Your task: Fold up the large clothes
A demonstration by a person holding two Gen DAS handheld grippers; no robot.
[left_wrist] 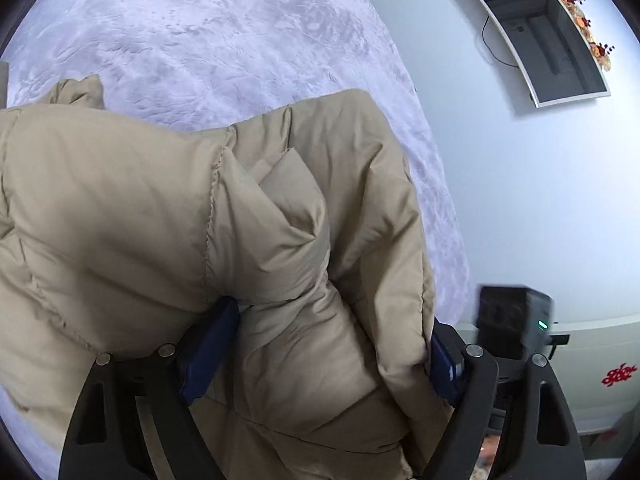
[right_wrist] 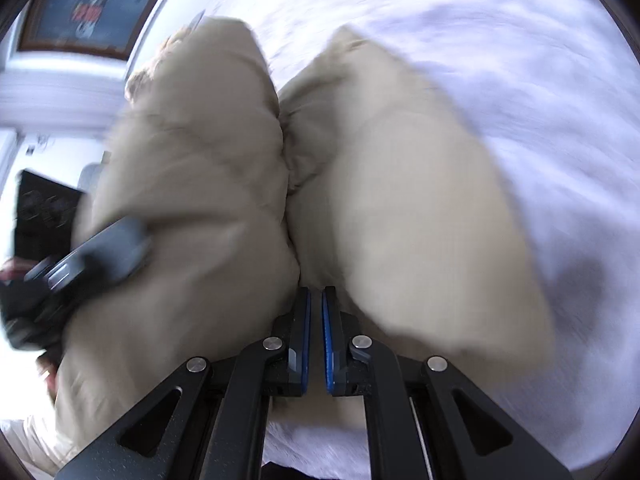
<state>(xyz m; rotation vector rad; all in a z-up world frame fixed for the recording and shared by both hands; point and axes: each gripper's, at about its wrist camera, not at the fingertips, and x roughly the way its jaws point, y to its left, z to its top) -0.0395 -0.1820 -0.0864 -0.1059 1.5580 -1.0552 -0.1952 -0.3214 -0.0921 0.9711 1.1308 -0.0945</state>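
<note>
Mostly the left wrist view is filled by the tan puffer coat (left_wrist: pixel 160 208), bunched over a pale textured bedspread (left_wrist: pixel 200 32). Left gripper (left_wrist: pixel 320 344): jaws spread wide, a thick fold of coat wedged between the blue pads (left_wrist: pixel 208 352); the right pad is largely covered by fabric, so firm contact there cannot be confirmed, but the fold fills the gap on both sides. Coat's lower edge is cut off by the frame. On the wall, a dark monitor (left_wrist: pixel 540 36) with a cable. A black device with a green light (left_wrist: pixel 516 320), partly blurred, sits at right.

Right wrist view is motion-blurred. Right gripper (right_wrist: pixel 316 320): jaws nearly together, a narrow slit between the blue pads (right_wrist: pixel 306 336); whether coat (right_wrist: pixel 192 184) fabric is pinched at the tips cannot be told, since two puffy lobes meet right above them. The left gripper (right_wrist: pixel 92 256) shows smeared at the left edge against the coat. Bedspread (right_wrist: pixel 520 80) is smeared.
</note>
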